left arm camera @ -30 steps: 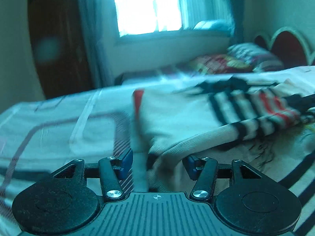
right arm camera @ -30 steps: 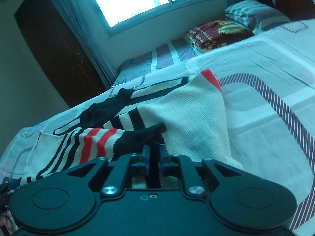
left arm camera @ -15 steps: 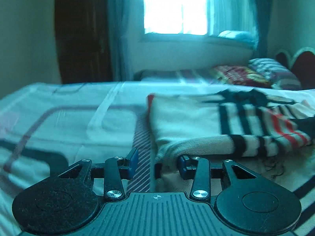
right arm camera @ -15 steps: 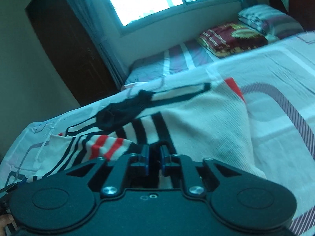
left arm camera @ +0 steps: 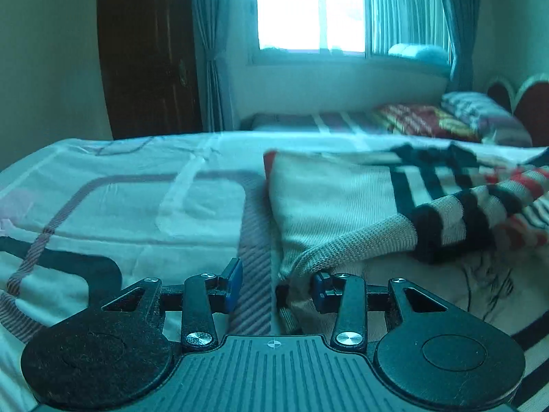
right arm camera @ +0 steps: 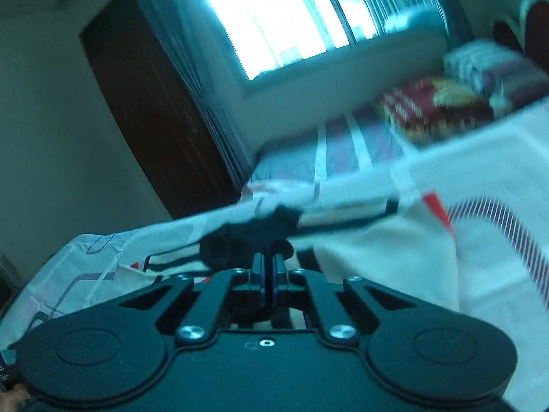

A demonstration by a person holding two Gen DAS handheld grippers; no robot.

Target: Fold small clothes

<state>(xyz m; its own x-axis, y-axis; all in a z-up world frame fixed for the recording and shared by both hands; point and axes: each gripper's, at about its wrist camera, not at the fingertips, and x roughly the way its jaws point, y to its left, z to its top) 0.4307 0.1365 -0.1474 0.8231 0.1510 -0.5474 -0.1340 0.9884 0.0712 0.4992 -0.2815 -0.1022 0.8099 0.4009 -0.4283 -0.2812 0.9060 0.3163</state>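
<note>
A small cream knit sweater (left arm camera: 336, 202) with black and red stripes lies on the patterned bedspread (left arm camera: 120, 206). My left gripper (left arm camera: 274, 286) is open low over the bed, its blue pads (left arm camera: 235, 283) either side of the sweater's near folded corner. My right gripper (right arm camera: 268, 269) is shut on the sweater's black cuff (right arm camera: 240, 243) and holds it lifted; the cream body (right arm camera: 384, 257) hangs to its right. The right wrist view is blurred.
A second bed with a red patterned pillow (left arm camera: 422, 120) and a striped pillow (left arm camera: 480, 113) stands under the bright window (left arm camera: 308, 10). A dark wooden door (left arm camera: 147, 55) and curtains are at the back left. A headboard (left arm camera: 528, 103) is far right.
My right gripper has lifted and tilted up with the black cuff, pulling the striped sleeve over the body. My left gripper has levelled and stays open at the sweater's corner.
</note>
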